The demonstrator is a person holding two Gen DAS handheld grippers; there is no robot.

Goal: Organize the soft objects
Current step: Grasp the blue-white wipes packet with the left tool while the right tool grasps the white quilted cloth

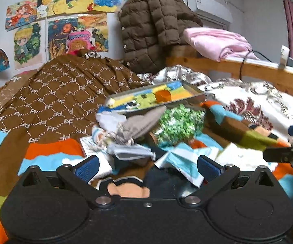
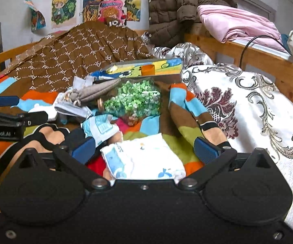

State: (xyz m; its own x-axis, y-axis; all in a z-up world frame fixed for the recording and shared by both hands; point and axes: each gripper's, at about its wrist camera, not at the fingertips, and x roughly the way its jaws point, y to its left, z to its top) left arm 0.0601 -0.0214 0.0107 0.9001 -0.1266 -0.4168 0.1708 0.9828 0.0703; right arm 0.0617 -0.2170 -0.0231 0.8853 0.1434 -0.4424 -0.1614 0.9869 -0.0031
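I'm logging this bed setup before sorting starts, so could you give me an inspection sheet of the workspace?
Surface: bed with a colour-block blanket, a brown quilt at the back left, a white floral cover on the right.
Job's things: white cloth between the right jaws; grey pouch, green fluffy item and small cloths heaped mid-bed.
Clutter: flat box with an orange cup behind the heap.
Grippers: left gripper open, over the heap; right gripper open, not closed on the cloth.
Cables: black cable over the wooden rail.
Surroundings: brown jacket, pink bedding, posters.
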